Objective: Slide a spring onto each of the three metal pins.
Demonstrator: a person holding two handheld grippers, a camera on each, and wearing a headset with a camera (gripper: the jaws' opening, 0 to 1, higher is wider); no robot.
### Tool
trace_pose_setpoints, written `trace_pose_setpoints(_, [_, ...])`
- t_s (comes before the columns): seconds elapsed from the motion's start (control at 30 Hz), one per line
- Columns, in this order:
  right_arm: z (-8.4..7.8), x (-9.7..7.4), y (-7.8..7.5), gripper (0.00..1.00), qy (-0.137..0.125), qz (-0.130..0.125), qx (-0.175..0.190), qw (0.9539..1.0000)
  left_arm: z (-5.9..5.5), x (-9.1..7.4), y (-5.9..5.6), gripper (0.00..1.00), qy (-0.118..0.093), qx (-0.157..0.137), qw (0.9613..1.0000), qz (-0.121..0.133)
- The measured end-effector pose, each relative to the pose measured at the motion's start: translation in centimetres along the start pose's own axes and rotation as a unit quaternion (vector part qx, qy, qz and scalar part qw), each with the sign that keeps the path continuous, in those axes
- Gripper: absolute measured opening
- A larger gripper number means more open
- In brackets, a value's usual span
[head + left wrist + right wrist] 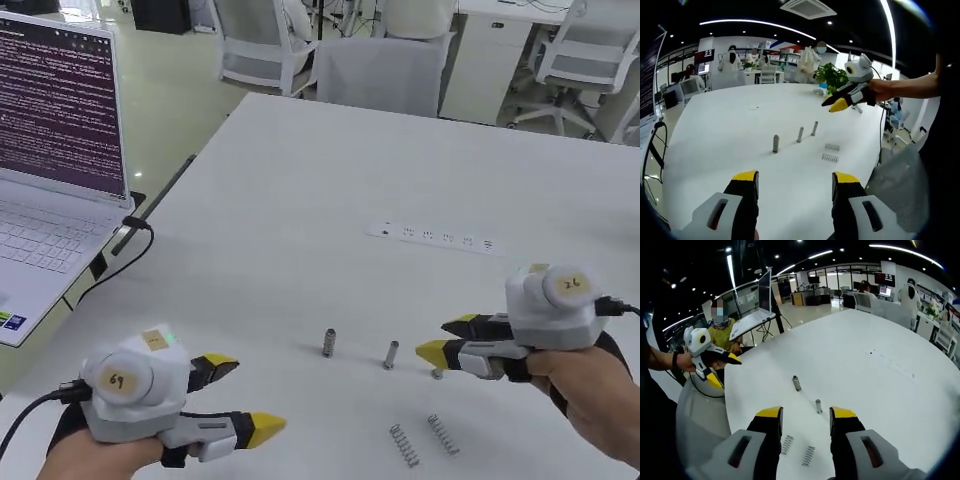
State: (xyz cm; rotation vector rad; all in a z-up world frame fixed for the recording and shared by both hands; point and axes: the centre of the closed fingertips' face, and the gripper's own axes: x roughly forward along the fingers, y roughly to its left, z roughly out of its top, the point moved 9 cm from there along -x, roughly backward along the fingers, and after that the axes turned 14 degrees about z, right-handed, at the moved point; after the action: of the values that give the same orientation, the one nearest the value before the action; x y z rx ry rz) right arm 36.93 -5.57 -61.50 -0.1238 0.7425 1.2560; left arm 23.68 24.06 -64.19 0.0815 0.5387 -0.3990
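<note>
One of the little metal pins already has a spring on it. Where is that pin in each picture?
Head view: the sprung pin stands just below centre, at the left end of the row.
Left gripper view: the sprung pin is left of centre, at the left end of the row.
Right gripper view: the sprung pin is mid-picture, beyond the bare pin.
Shared landmark: the two loose springs lying beside the row.
</note>
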Motion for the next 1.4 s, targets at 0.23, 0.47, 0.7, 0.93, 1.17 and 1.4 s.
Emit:
trace_pose_setpoints(0.23, [-1.8, -1.5, 0.6, 0.39, -0.021, -0.01, 0.022, 0.9995, 0.2, 0.2, -0.1, 0.54, 0.0, 0.002, 1.0, -0.003])
trace_pose_setpoints(0.47, [-3.4, -2.3, 1.3, 0.41, -0.033, -0.015, 0.034, 0.9988, 0.4, 0.4, -0.3, 0.54, 0.0, 0.006, 1.0, -0.006])
trace_pose_setpoints(0.7, [-4.6, -3.0, 2.3, 0.44, -0.052, -0.019, 0.046, 0.9974, 0.5, 0.4, -0.4, 0.54, 0.0, 0.007, 1.0, -0.007])
trace_pose_setpoints(0.93, [-6.3, -3.2, 3.9, 0.47, -0.057, -0.016, 0.049, 0.9971, 0.5, 0.4, -0.3, 0.54, -0.001, 0.005, 1.0, -0.006])
trace_pose_setpoints(1.17, [-7.8, -3.3, 5.1, 0.5, -0.06, -0.015, 0.061, 0.9962, 0.3, 0.5, -0.5, 0.54, 0.001, 0.004, 1.0, -0.008])
trace_pose_setpoints(1.4, [-8.4, -3.4, 5.5, 0.51, -0.07, -0.019, 0.069, 0.995, 0.4, 0.6, -0.6, 0.54, 0.001, 0.005, 0.9999, -0.01])
